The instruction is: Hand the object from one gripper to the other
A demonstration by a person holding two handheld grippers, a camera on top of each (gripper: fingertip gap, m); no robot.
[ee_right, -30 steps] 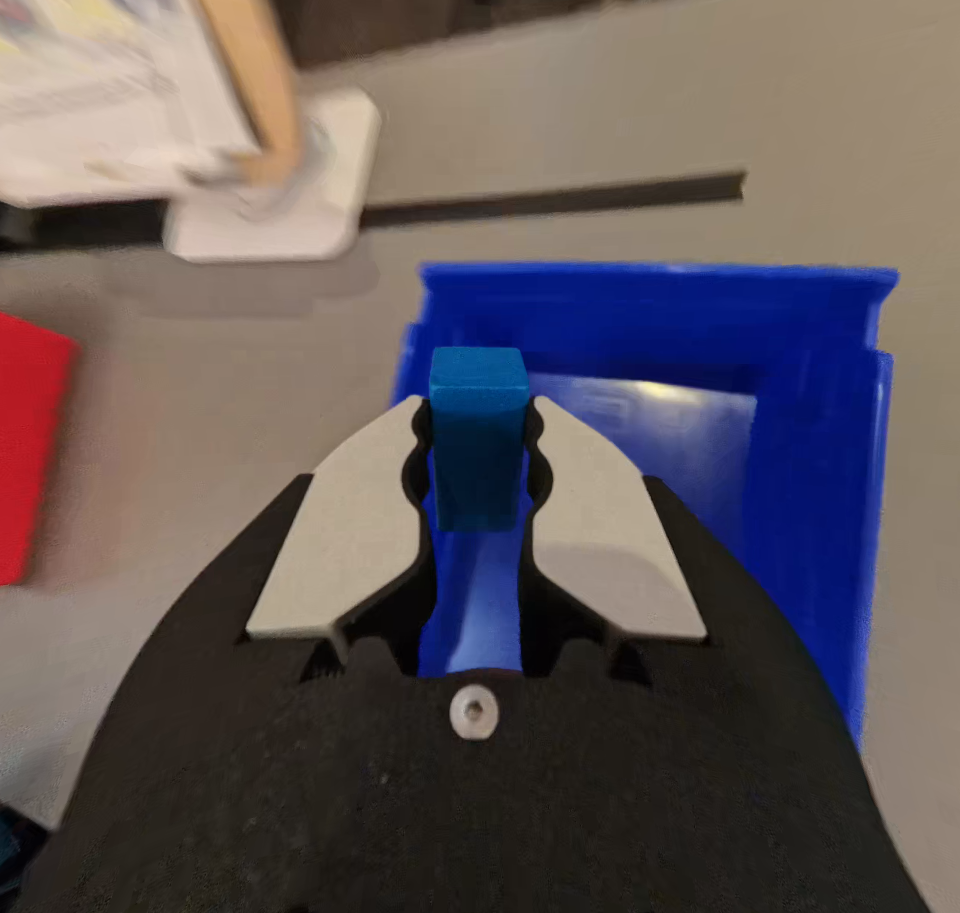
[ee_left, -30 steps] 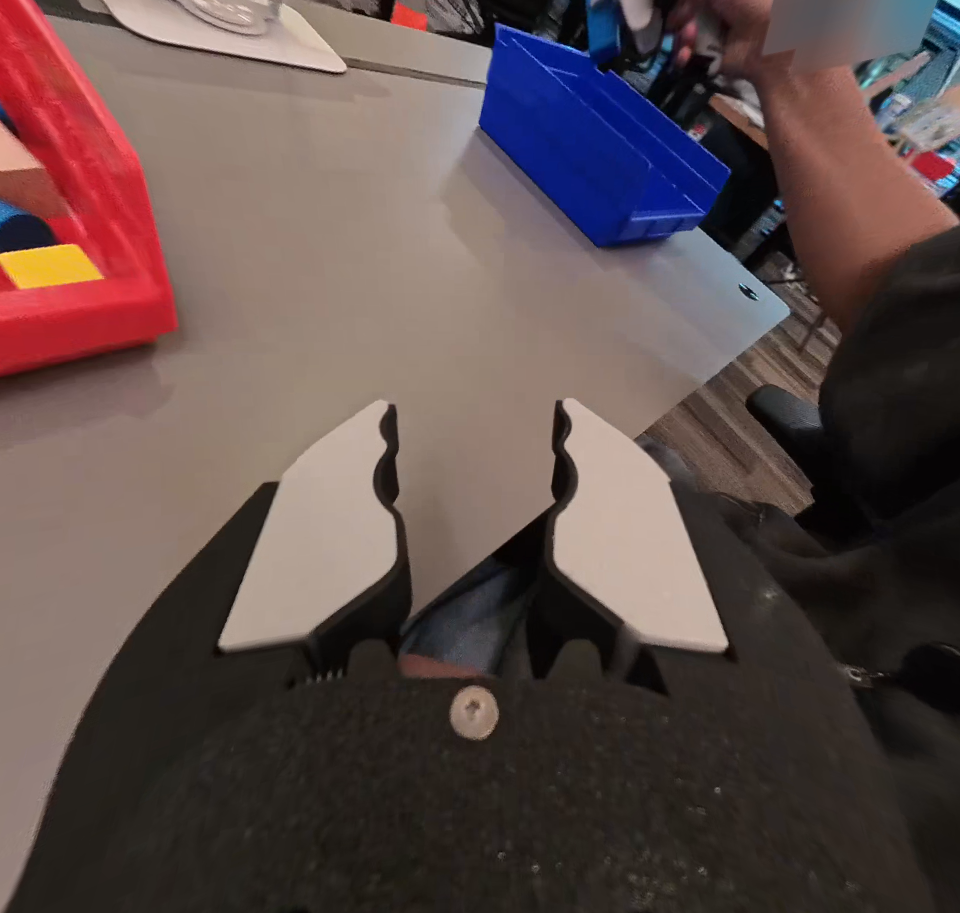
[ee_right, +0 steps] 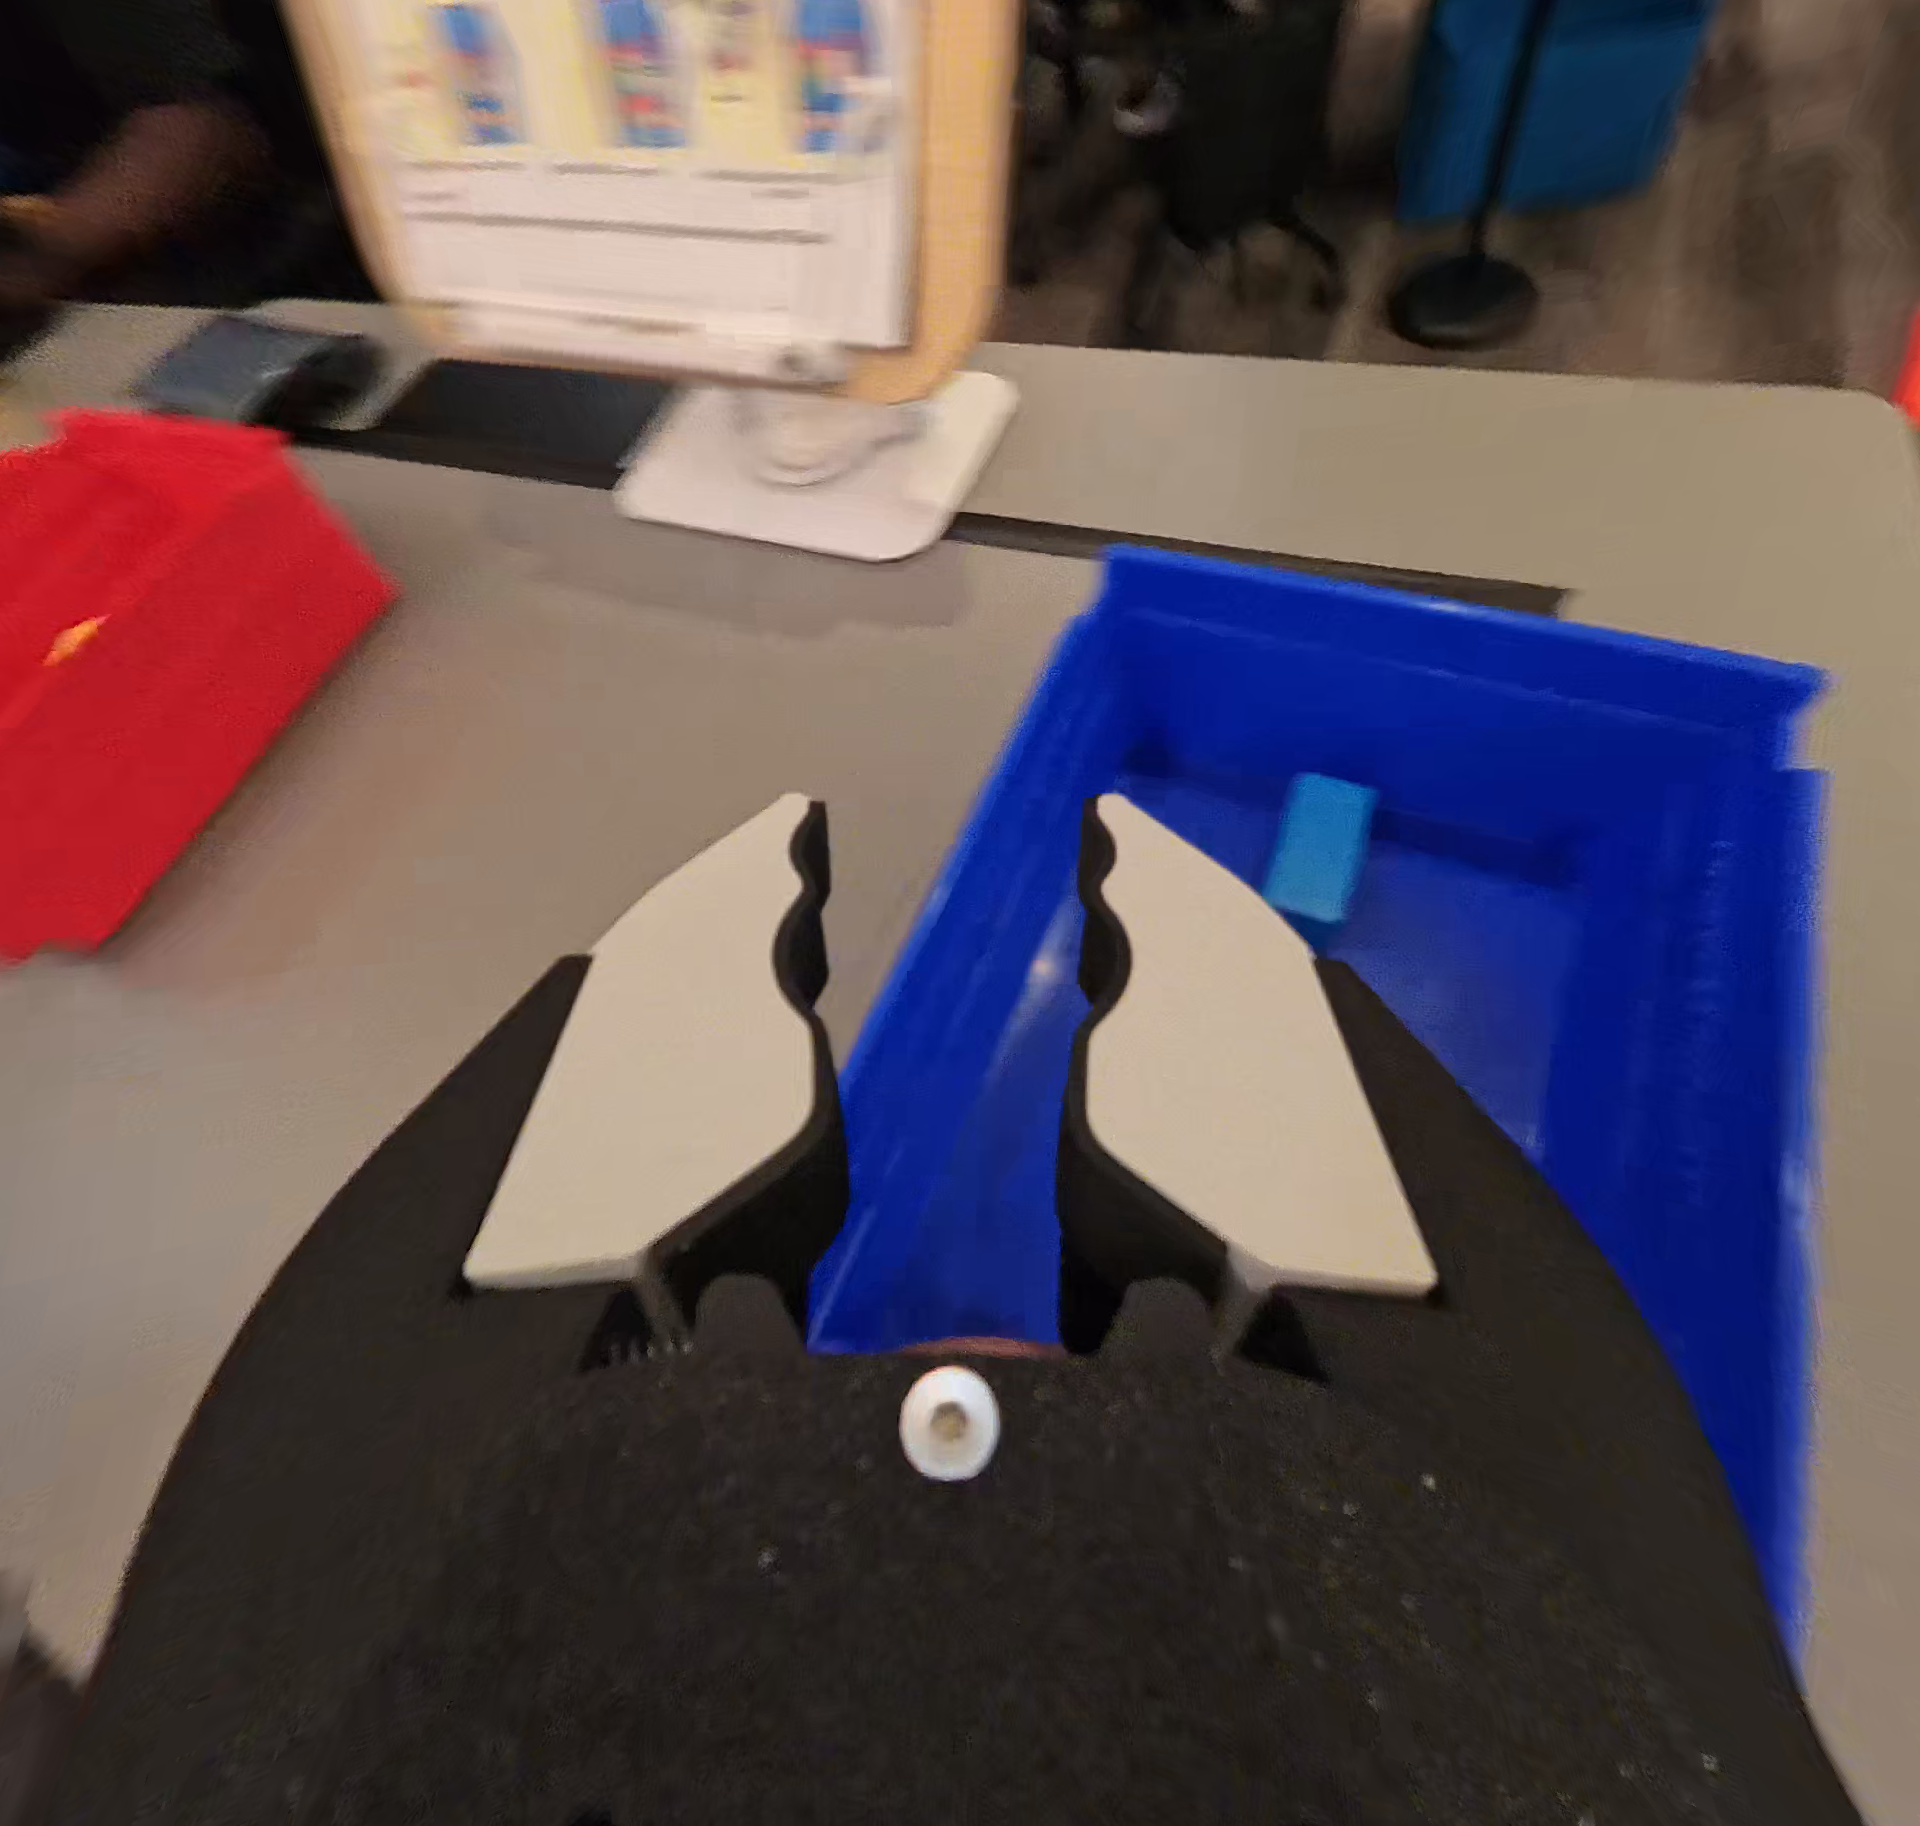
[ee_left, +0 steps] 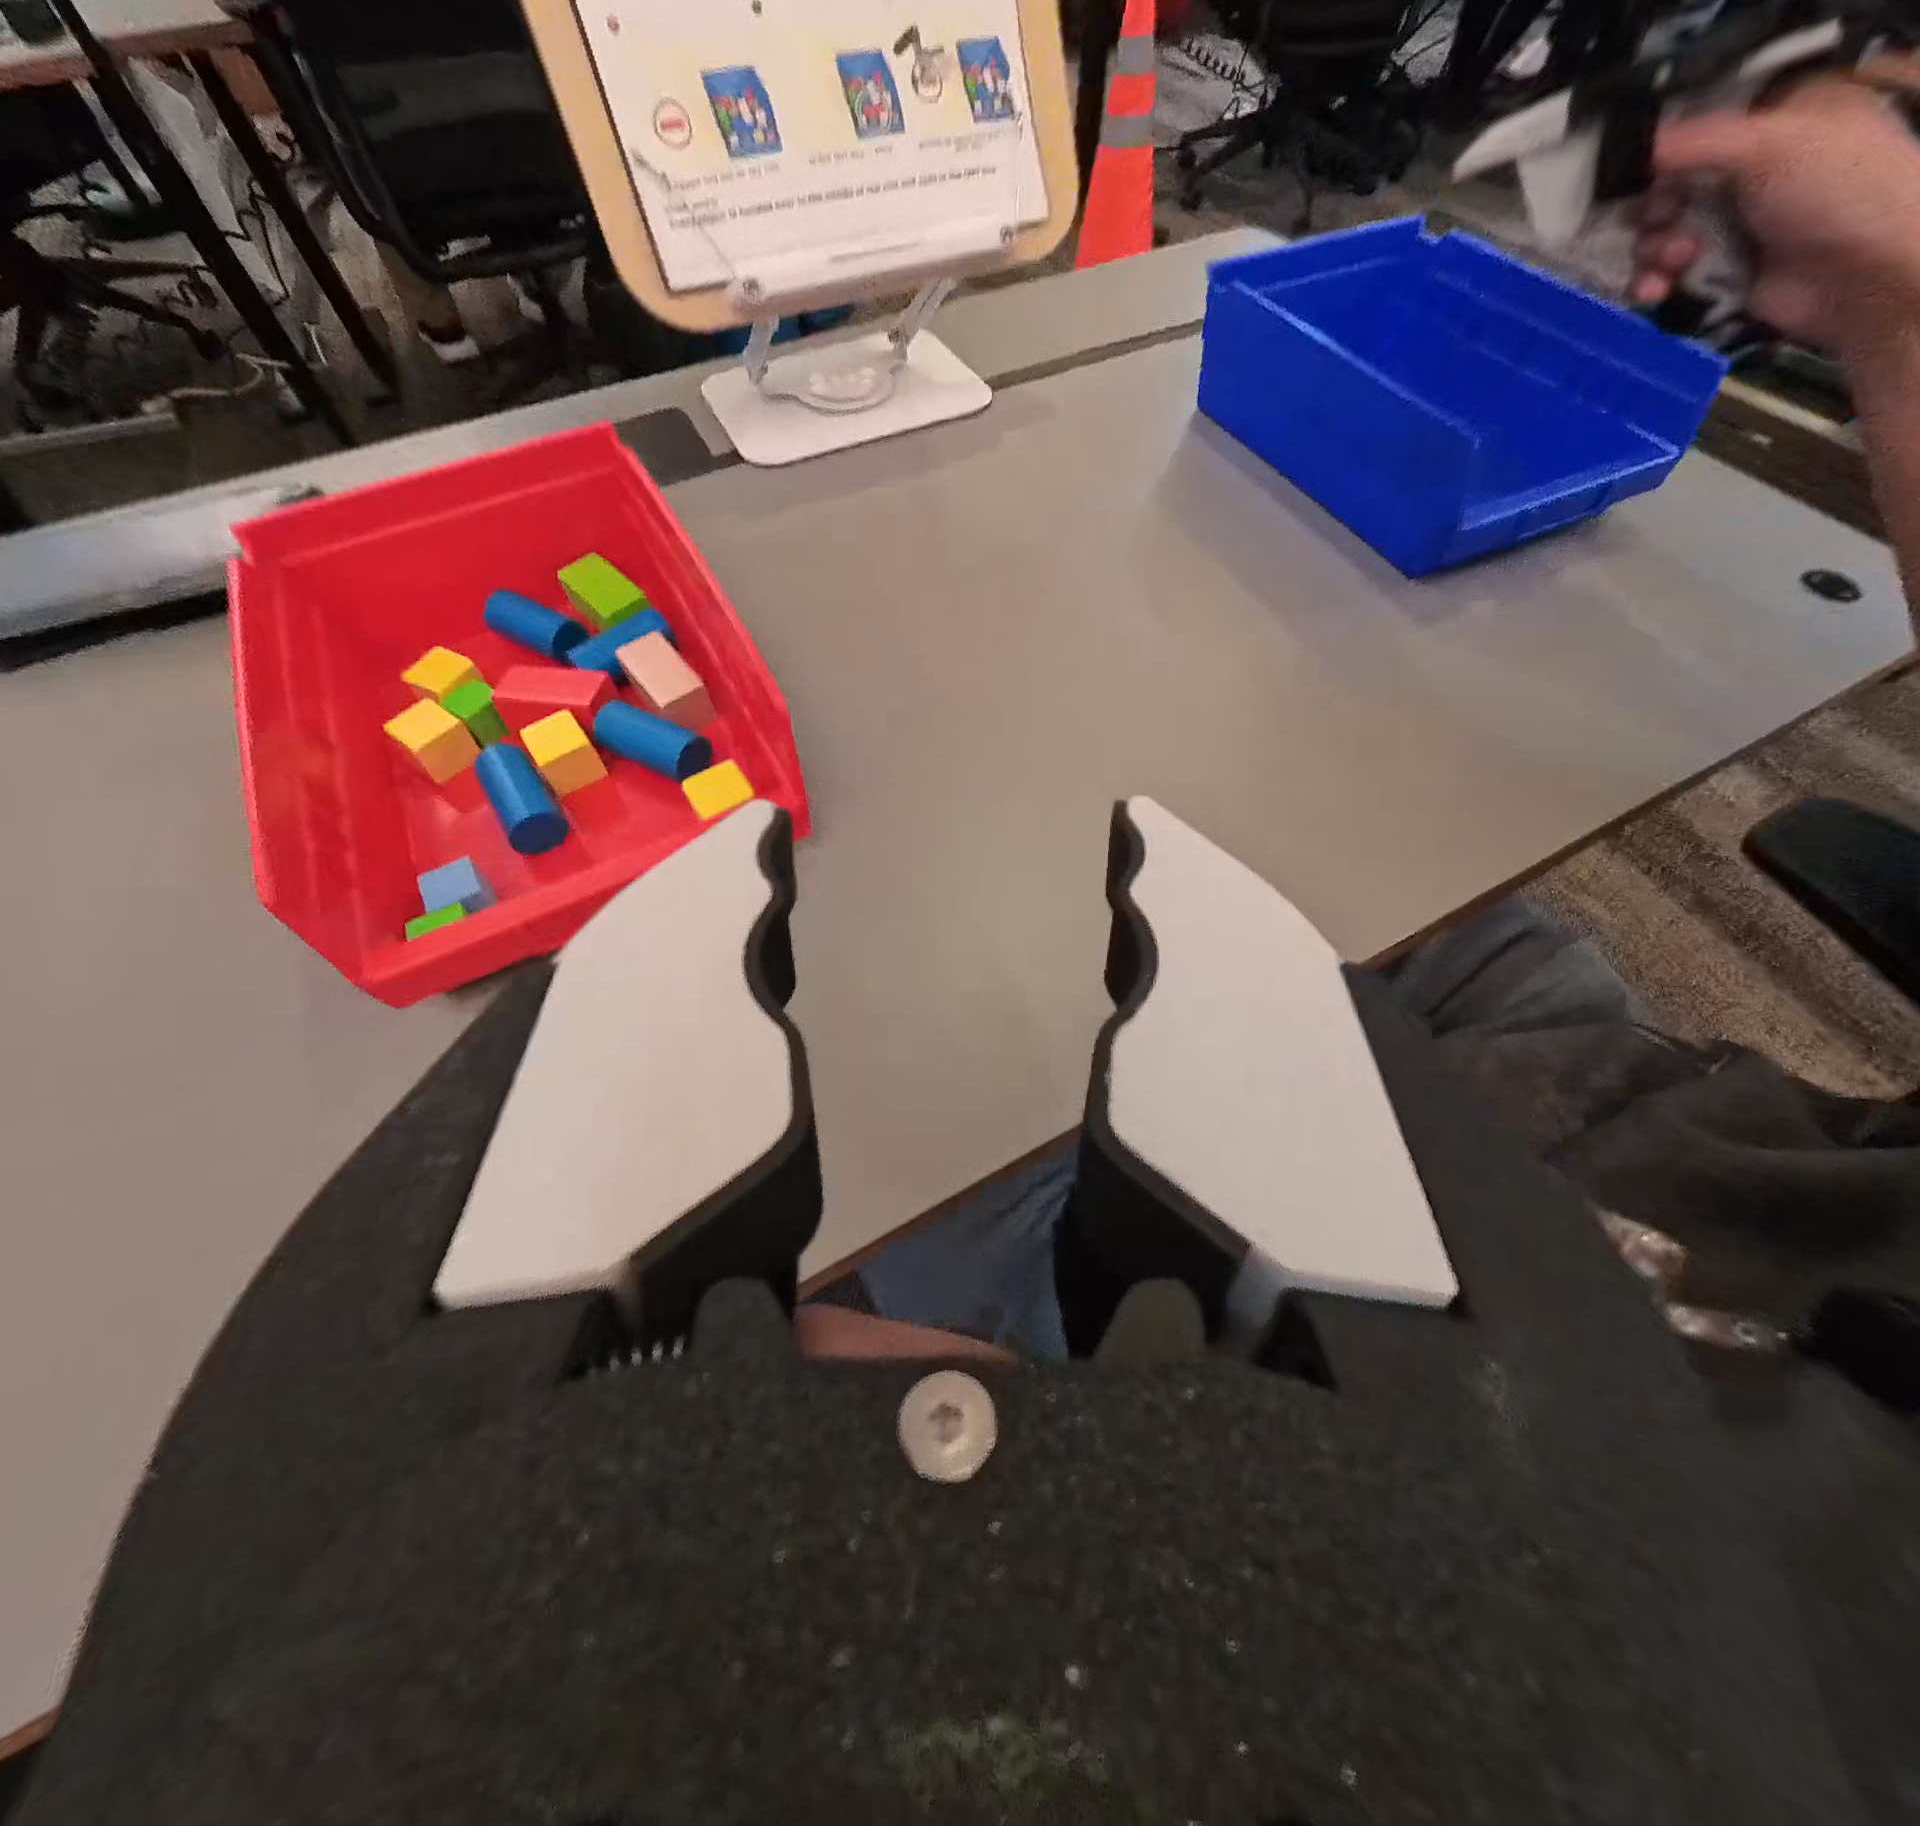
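right claw [ee_right: 951, 820] empty, blue block [ee_right: 1317, 860] in blue bin [ee_right: 1455, 675], just right

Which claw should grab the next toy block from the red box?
Probably the left gripper: it is open and the red bin of blocks sits just ahead-left. The right gripper hangs over the blue bin.

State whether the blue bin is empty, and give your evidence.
Not empty. The right wrist view shows one blue block lying on the floor of the blue bin, near its far wall.

Block [ee_right: 1317, 860] seemingly inside right bin [ee_right: 1455, 675]
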